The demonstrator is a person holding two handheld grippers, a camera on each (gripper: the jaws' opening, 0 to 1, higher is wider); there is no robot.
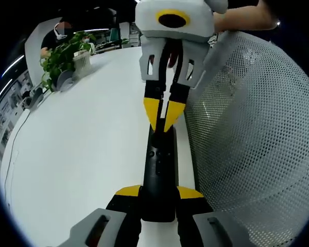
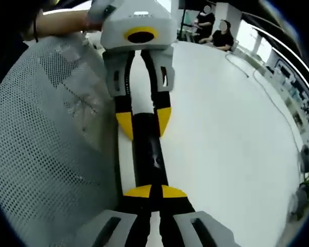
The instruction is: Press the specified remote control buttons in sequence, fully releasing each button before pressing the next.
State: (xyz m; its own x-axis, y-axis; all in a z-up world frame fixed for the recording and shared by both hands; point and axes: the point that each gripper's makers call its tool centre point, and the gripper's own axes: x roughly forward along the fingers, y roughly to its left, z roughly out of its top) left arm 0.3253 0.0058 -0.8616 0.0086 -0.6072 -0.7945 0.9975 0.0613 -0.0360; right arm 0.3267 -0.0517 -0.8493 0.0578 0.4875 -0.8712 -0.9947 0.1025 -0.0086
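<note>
A long black remote (image 1: 159,164) is held just above the white table (image 1: 82,144). My left gripper (image 1: 159,193) is shut on its near end, one yellow-tipped finger on each side. My right gripper (image 1: 165,116) comes in from the top of the left gripper view, shut, with its joined tips down on the remote's far part. In the right gripper view the remote (image 2: 147,159) runs up the middle. There my right gripper (image 2: 155,192) has its tips together on the remote's face, and my left gripper (image 2: 144,123) clamps the far end.
A white mesh chair back (image 1: 257,134) stands close beside the remote, and it appears again as the mesh (image 2: 46,144) on the other side. A potted plant (image 1: 64,56) sits at the table's far end. People (image 2: 216,31) sit at the back. Open table (image 2: 221,134) lies beside the remote.
</note>
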